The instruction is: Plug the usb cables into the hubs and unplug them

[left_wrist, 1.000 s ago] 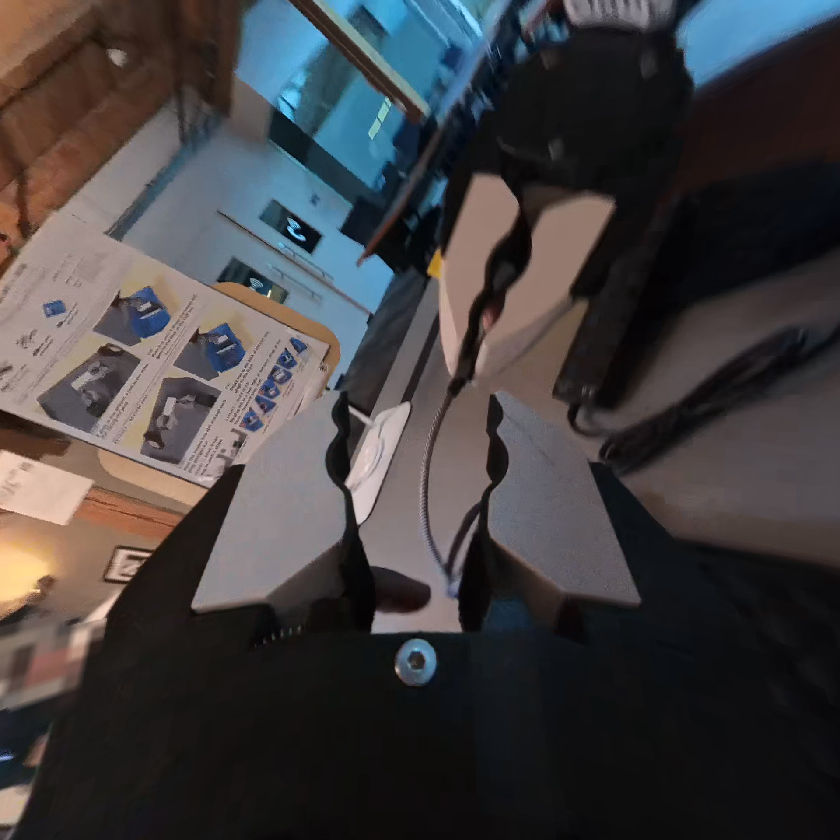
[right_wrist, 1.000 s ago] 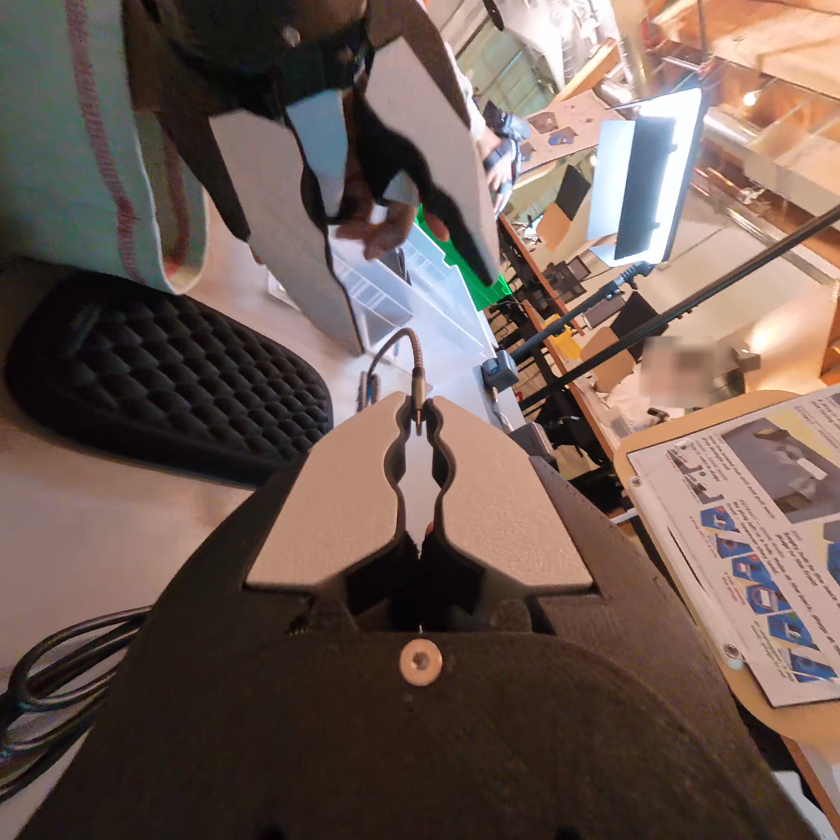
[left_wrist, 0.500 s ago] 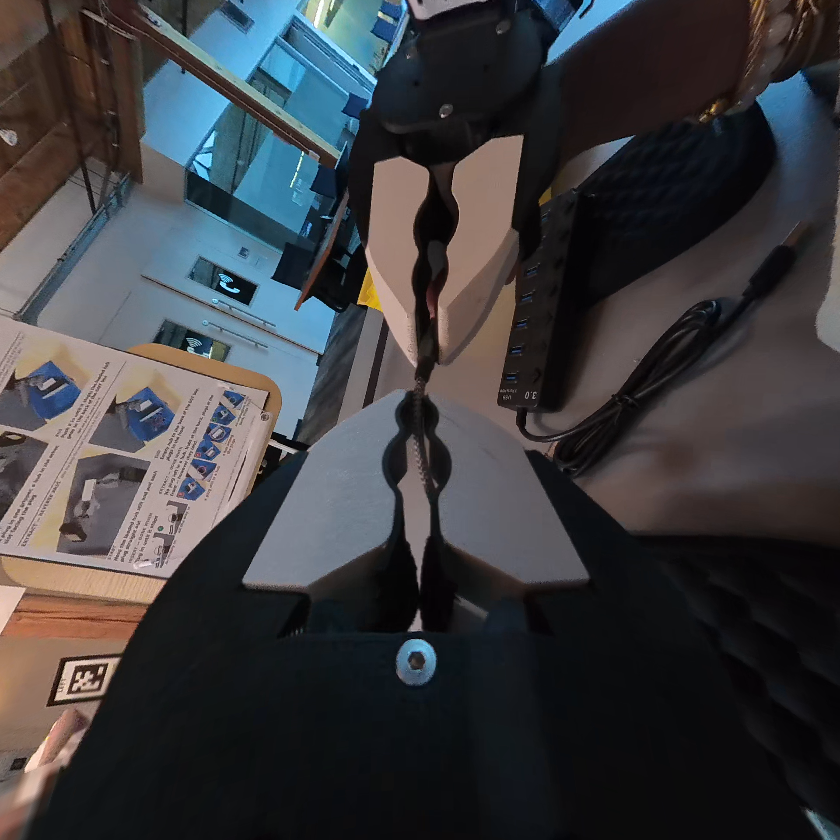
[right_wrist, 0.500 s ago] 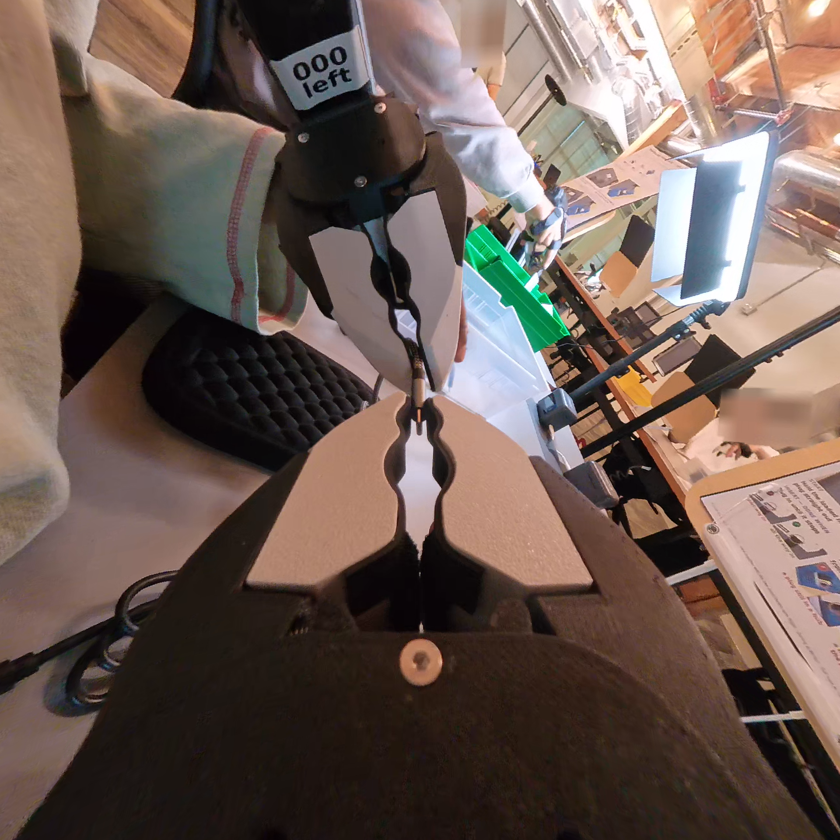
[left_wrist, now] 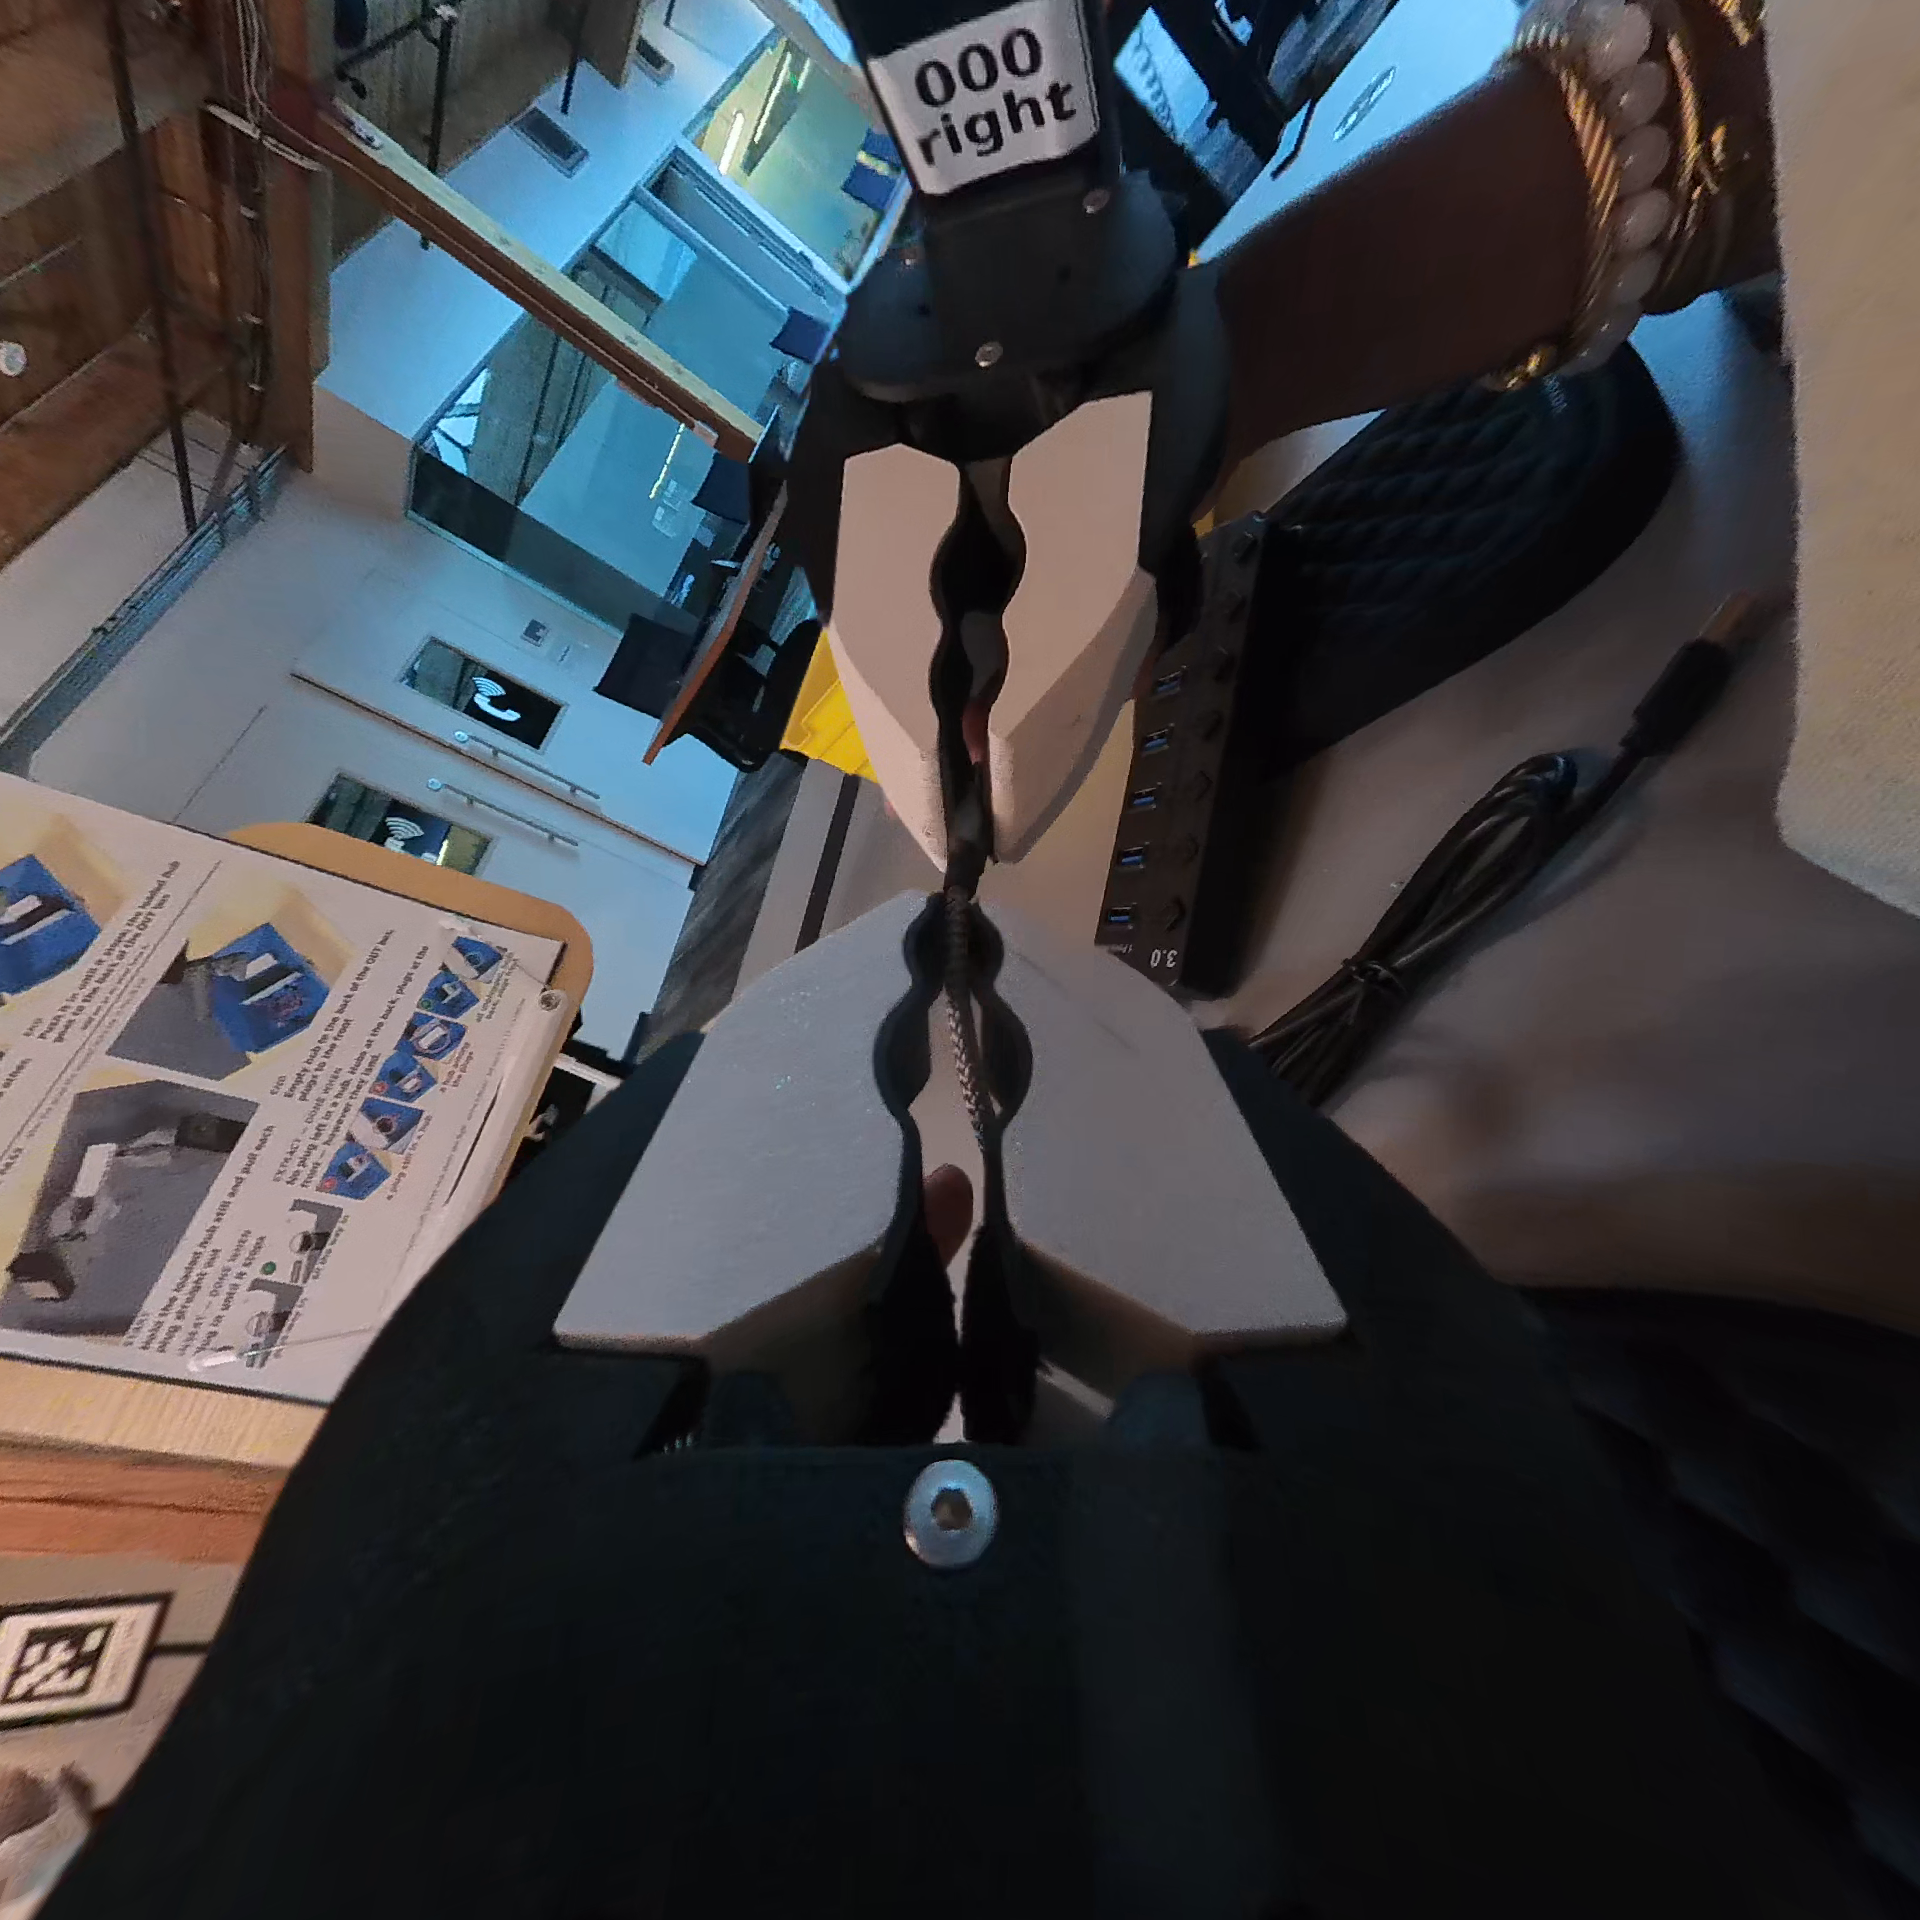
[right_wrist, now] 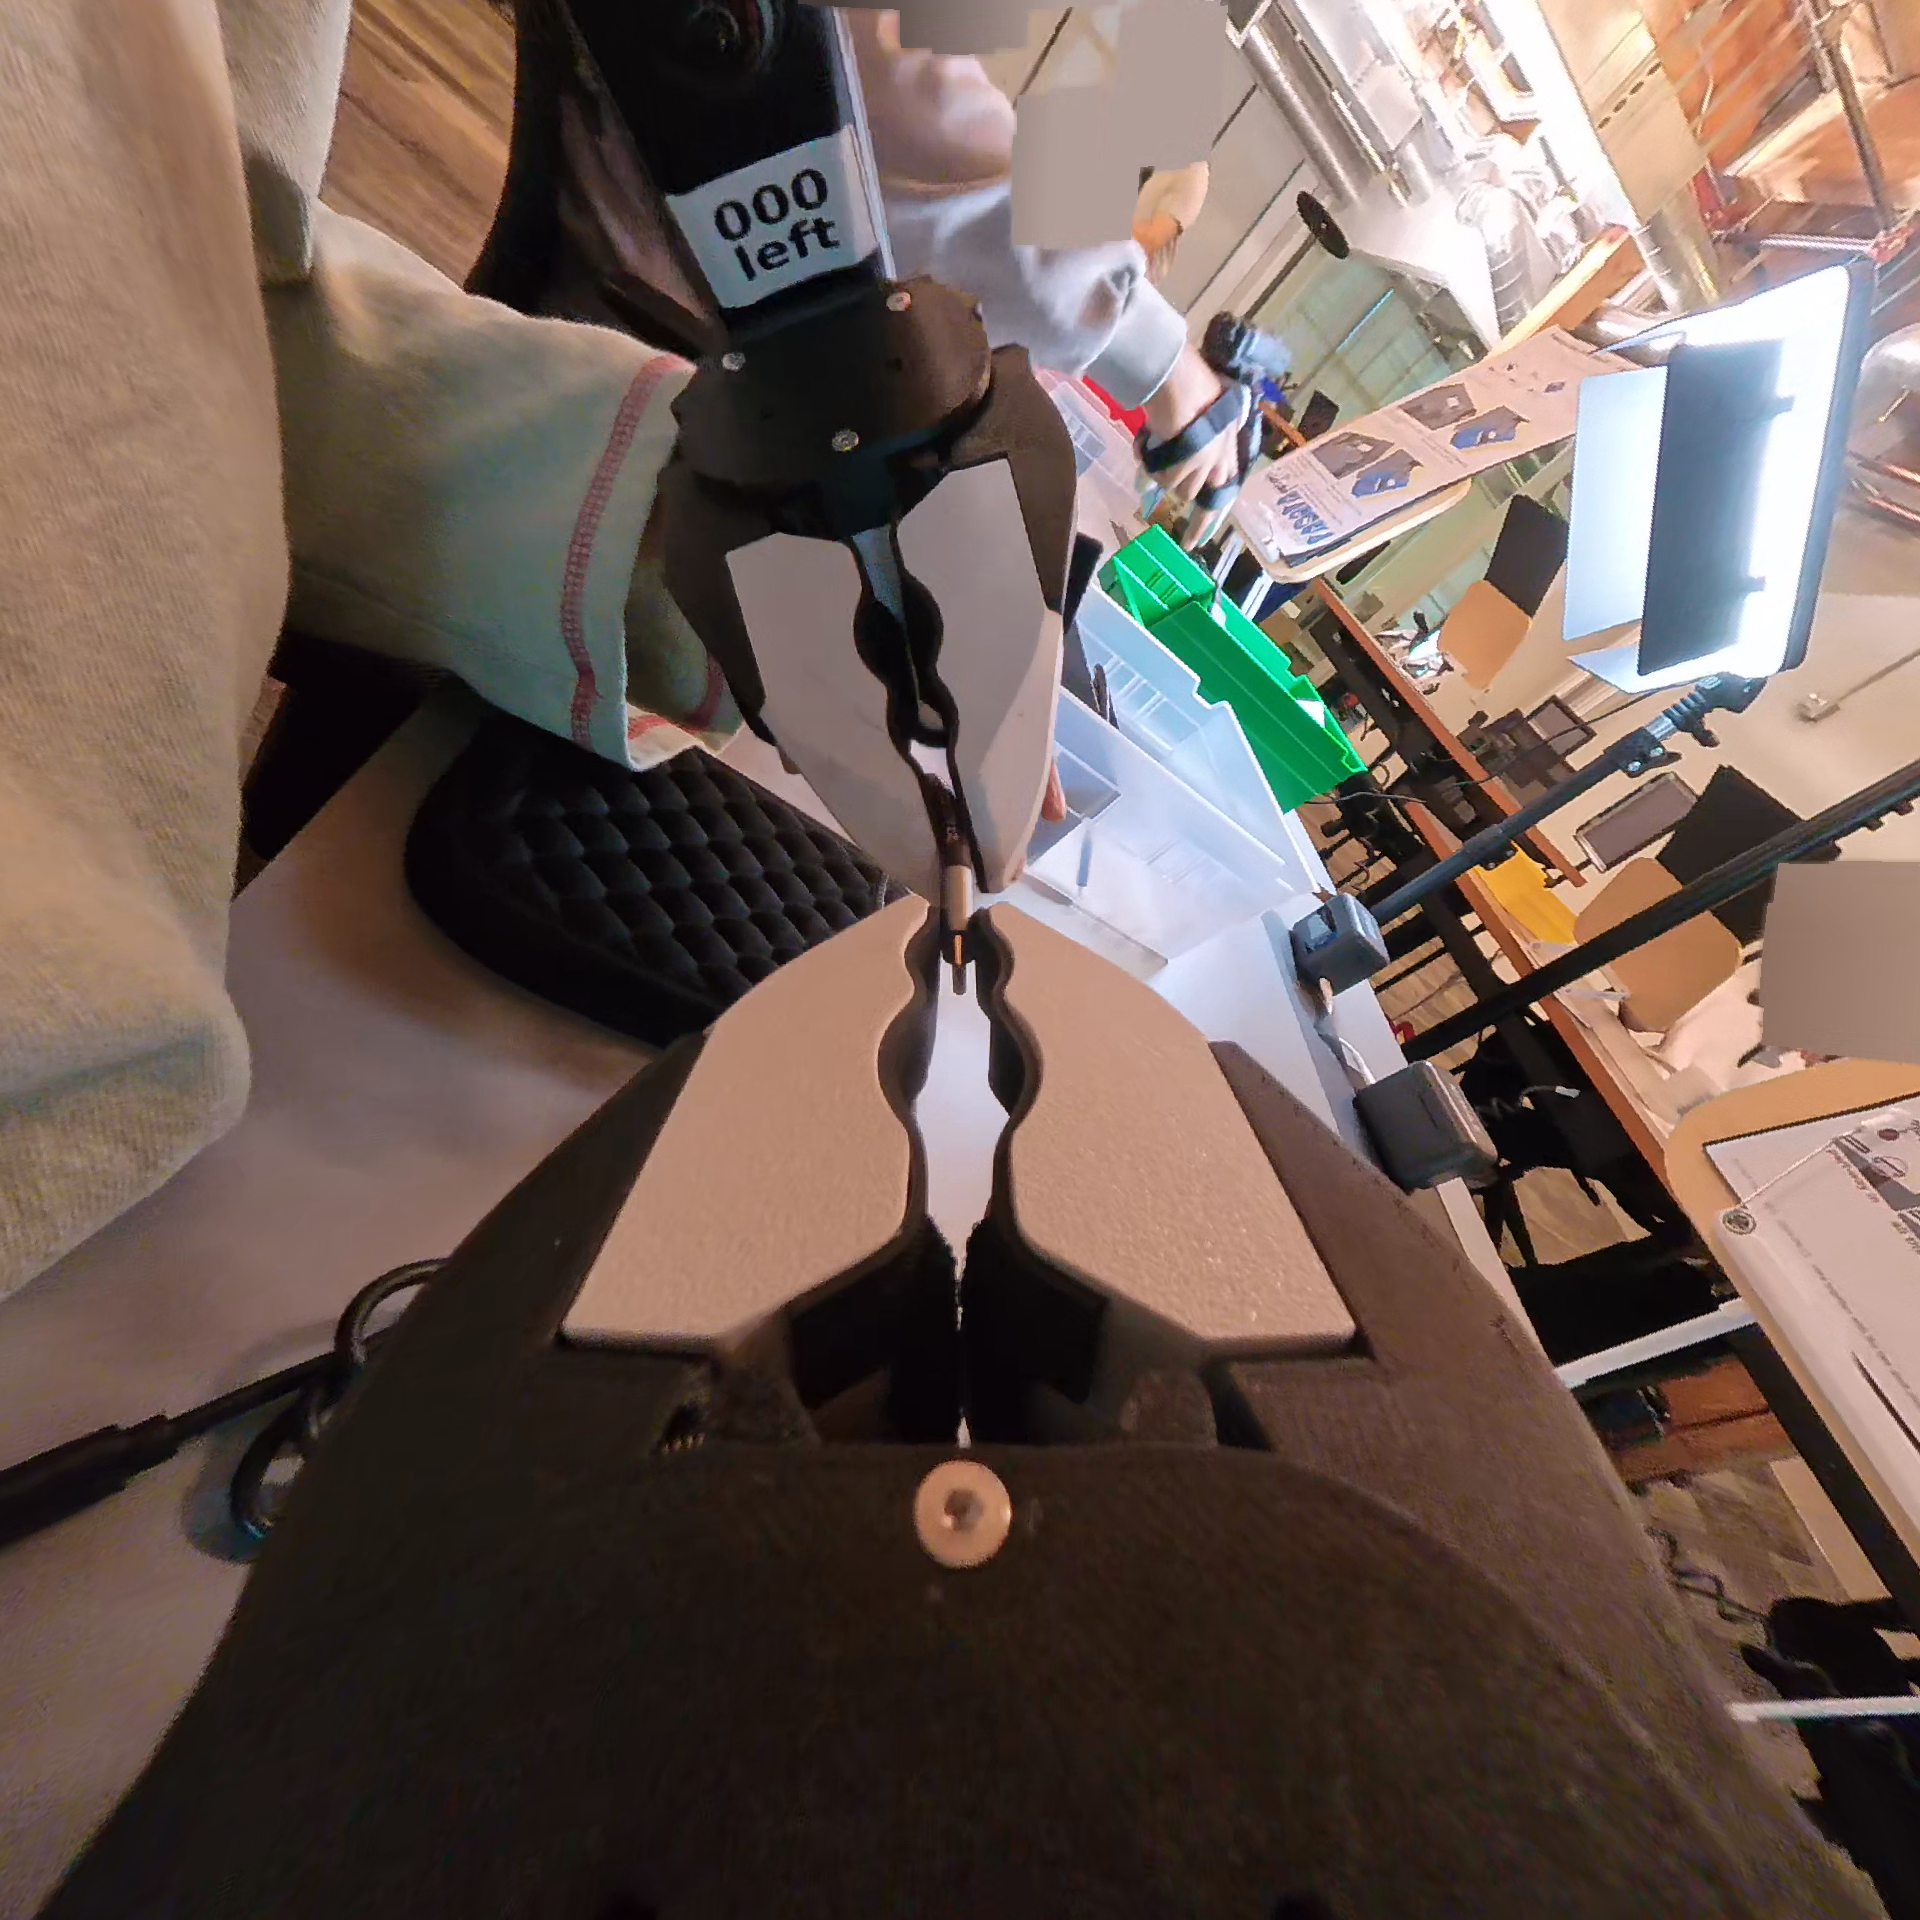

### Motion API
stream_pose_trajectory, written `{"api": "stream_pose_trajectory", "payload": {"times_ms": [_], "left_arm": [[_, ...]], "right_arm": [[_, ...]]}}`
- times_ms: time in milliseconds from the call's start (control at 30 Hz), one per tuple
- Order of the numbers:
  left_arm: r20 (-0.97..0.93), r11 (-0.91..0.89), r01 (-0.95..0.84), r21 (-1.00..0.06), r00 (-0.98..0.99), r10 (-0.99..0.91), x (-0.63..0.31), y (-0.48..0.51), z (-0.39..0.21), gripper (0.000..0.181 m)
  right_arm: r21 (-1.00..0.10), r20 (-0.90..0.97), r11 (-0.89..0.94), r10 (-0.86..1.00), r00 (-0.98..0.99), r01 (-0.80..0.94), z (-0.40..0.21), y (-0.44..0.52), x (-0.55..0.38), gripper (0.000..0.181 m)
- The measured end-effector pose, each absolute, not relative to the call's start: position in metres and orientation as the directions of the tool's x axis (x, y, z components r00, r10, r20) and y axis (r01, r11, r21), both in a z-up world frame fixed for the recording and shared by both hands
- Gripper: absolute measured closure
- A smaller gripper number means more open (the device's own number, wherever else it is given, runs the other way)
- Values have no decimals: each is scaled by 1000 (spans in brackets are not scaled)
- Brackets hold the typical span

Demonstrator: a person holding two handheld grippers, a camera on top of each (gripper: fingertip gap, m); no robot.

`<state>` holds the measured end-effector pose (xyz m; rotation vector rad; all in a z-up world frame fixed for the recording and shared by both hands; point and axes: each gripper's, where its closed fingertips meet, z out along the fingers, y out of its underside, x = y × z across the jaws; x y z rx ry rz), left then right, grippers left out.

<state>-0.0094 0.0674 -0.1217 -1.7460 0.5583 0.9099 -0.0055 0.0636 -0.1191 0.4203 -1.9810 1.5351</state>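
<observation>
A braided grey USB cable (left_wrist: 966, 1049) runs between my two grippers, which meet tip to tip above the white table (left_wrist: 1662, 1039). My left gripper (left_wrist: 954, 914) is shut on the cable just behind its plug. My right gripper (right_wrist: 958, 920) is shut on the metal plug (right_wrist: 956, 940). In each wrist view the other gripper points back at the camera: the right gripper (left_wrist: 971, 842) and the left gripper (right_wrist: 954, 842). A black multi-port USB hub (left_wrist: 1184, 810) lies on the table behind the right gripper. Its ports look empty.
A coiled black cable (left_wrist: 1455, 894) with a loose USB plug (left_wrist: 1714, 644) lies beside the hub, near a black padded wrist rest (right_wrist: 644, 883). Clear bins (right_wrist: 1143, 769) and a green bin (right_wrist: 1236, 665) stand behind. An instruction sheet on a board (left_wrist: 260, 1091) stands at the left. My left and right fingertips are right by each other. The black multi-port USB hub (left_wrist: 1184, 810) is about 15 cm from both grippers' fingertips.
My left gripper was open around the cable a second ago and has shut on it. Both grippers have swung round to face each other tip to tip.
</observation>
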Motion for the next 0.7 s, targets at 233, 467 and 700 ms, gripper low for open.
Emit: {"api": "stream_pose_trajectory", "payload": {"times_ms": [233, 467, 700], "left_arm": [[-793, -323, -741, -588, 608, 49, -5, 69, -123, 176], [-799, -351, -719, -600, 559, 221, -22, 57, -100, 133], [-369, 44, -558, -829, 604, 706, -45, -4, -36, 103]], "right_arm": [[-763, 622, 296, 92, -778, -575, -123, 65, -4, 176], [-763, 637, 288, 187, -748, -578, -105, 82, -14, 176], [-807, 559, 98, 445, -699, -583, -44, 129, -22, 176]]}}
